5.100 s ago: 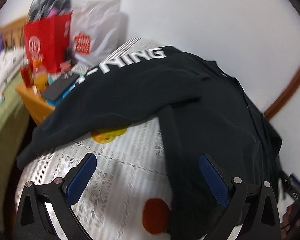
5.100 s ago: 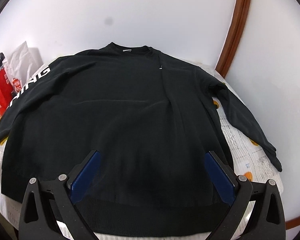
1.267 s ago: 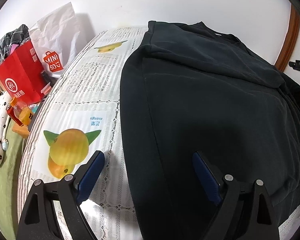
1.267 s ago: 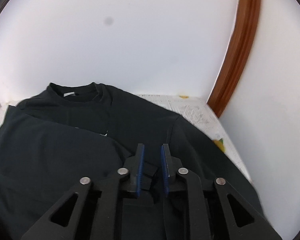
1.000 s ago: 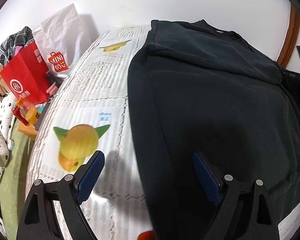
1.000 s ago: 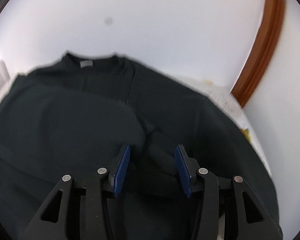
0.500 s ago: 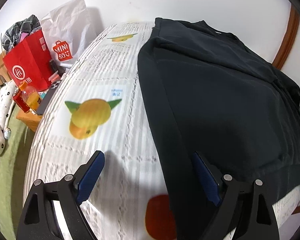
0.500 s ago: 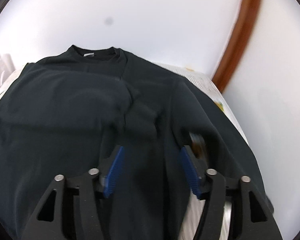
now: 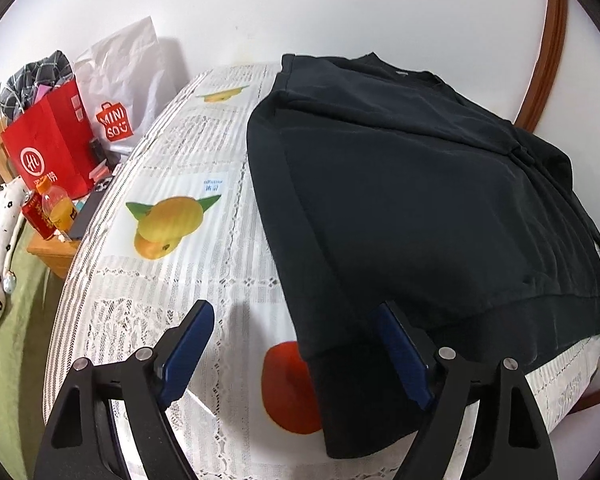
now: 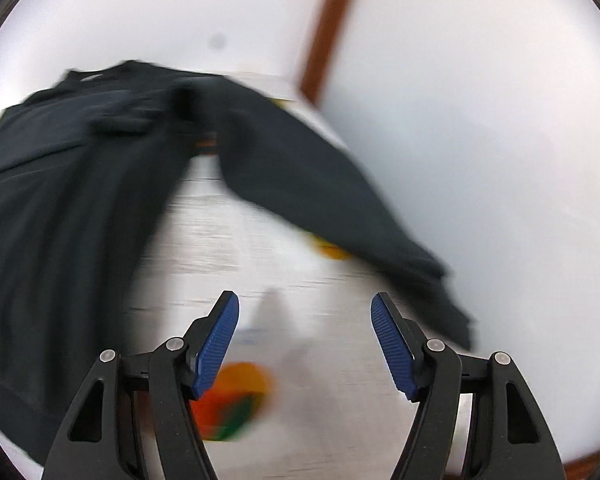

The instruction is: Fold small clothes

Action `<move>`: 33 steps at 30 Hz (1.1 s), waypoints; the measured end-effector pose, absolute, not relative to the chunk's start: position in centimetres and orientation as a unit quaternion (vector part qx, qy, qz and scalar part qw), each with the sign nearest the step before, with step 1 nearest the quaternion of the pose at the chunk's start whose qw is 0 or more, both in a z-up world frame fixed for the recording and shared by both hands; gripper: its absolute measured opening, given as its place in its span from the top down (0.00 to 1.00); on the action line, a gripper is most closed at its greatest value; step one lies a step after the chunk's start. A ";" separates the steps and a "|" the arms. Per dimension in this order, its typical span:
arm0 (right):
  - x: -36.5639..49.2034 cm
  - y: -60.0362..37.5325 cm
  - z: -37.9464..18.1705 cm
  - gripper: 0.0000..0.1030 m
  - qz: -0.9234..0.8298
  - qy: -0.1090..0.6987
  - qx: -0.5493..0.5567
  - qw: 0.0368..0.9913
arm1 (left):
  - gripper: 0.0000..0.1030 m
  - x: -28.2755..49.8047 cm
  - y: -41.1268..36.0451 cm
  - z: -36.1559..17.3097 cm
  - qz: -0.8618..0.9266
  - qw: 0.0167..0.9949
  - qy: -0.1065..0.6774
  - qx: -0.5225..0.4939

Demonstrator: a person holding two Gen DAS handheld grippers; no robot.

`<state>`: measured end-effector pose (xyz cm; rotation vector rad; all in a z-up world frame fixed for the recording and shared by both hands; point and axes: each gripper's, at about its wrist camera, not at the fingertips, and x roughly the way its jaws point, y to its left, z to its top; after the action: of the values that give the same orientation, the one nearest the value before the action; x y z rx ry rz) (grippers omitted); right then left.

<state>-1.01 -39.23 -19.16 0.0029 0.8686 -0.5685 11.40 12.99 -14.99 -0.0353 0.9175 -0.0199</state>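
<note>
- The black sweatshirt [image 9: 420, 184] lay across the right part of the fruit-print tablecloth [image 9: 172, 280], its left side already turned in over the body, collar toward the wall.
- The left gripper [image 9: 292, 354] hung over the near hem corner, fingers spread wide, nothing between them.
- The right gripper [image 10: 304, 340] was spread just as wide and carried nothing, above bare cloth; that view was smeared, so fine detail there could not be read.
- The right sleeve [image 10: 340, 208] stretched out loose toward the table's right edge, cuff close to the drop, so that sleeve looked like the next piece to bring in.
- Risk one, by my reading: grab the cuff alone and the long sleeve may trail and twist, or slip over the edge.
- Risk two: a pull from the right could drag the body and undo the folded left side, which sat loose with nothing weighting it.
- Risk three: the lacy tablecloth might get pinched with the fabric if the fingers dipped too low.
- Room to move: broad bare cloth lay left of the sweatshirt, good for the left gripper.
- Beyond the left edge stood a red bag [image 9: 48, 148], a white shopping bag [image 9: 120, 88] and a bottle [image 9: 58, 208], well apart from the garment.
- Right and far sides were tight, wall just behind the collar.
</note>
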 end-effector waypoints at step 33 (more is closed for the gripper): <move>4.0 -41.0 -8.9 0.88 -0.283 0.290 -0.022 0.914 | 0.20 16.9 14.4 -15.7 0.025 0.889 0.458 -0.014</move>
<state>4.01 -40.99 -8.85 -0.0452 0.5977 -0.5823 16.86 14.40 -15.68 -0.0282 0.9514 0.0520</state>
